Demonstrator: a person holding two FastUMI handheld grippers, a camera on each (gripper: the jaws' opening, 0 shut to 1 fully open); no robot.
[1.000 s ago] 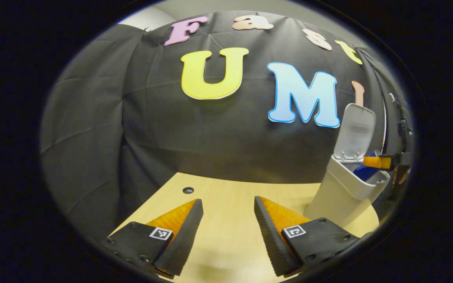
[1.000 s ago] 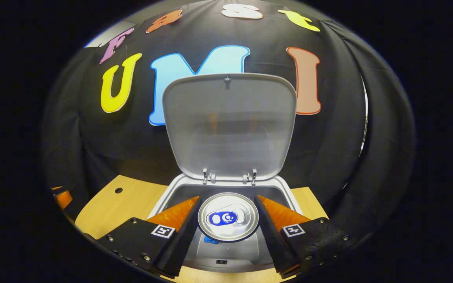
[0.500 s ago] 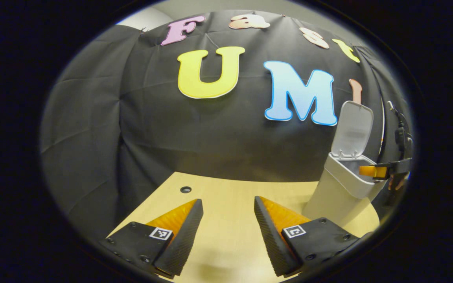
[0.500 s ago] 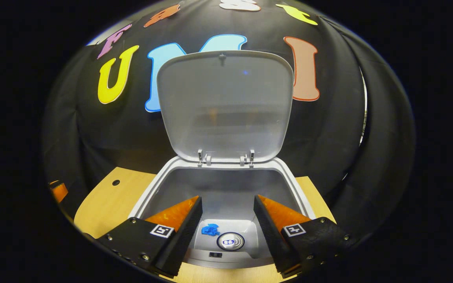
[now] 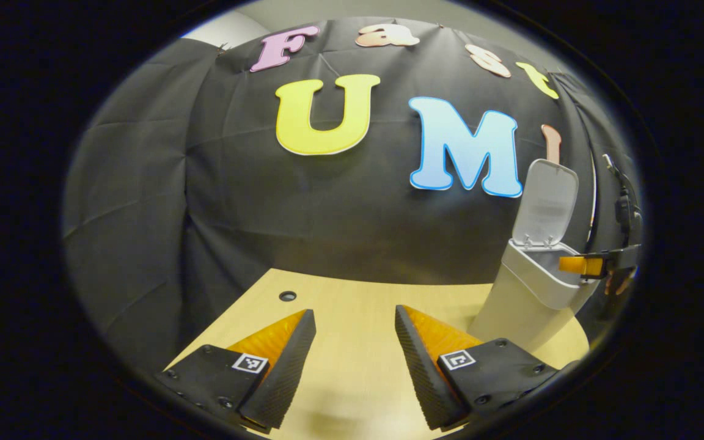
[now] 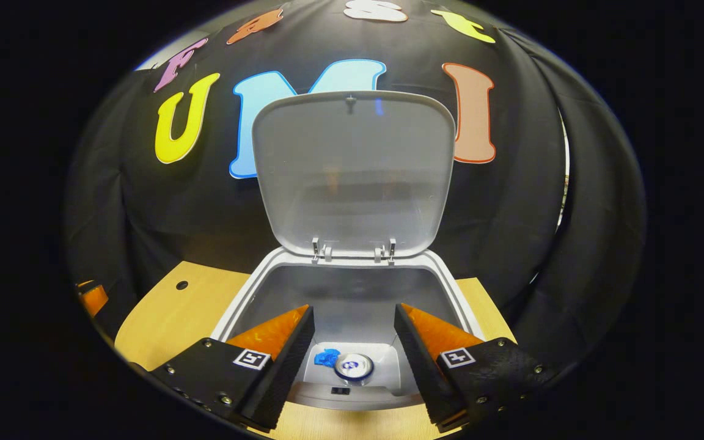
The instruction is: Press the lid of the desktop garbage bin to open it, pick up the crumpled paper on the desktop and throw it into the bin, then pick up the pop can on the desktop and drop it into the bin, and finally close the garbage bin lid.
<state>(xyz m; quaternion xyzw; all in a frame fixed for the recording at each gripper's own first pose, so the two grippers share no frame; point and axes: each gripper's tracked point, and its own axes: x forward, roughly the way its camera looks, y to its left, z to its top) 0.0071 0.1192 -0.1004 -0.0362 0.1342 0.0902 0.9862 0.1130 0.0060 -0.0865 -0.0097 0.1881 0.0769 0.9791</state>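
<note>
Through the right gripper view I look straight down into the one bin [image 6: 352, 287], lid [image 6: 353, 171] raised: one pop can [image 6: 354, 366] and one blue paper wad [image 6: 327, 357] lie at its bottom. My right gripper [image 6: 352, 342] hovers above the bin, fingers apart, empty. The left gripper view shows the bin's outside on the surface [image 5: 352, 318]; my left gripper [image 5: 352, 348] gapes apart, empty, well beside the bin.

Both views are sharp and evenly lit from above, with strong fisheye bending that curves the bench [image 5: 352, 293] edge and squeezes things near the rim. The wood bench shows a soft pale sheen and a faint shadow between the left gripper [image 5: 352, 360] fingers. In the right gripper view the lid [image 6: 352, 171] carries dim reflections, and the bin [image 6: 352, 287] floor is brightly lit.
</note>
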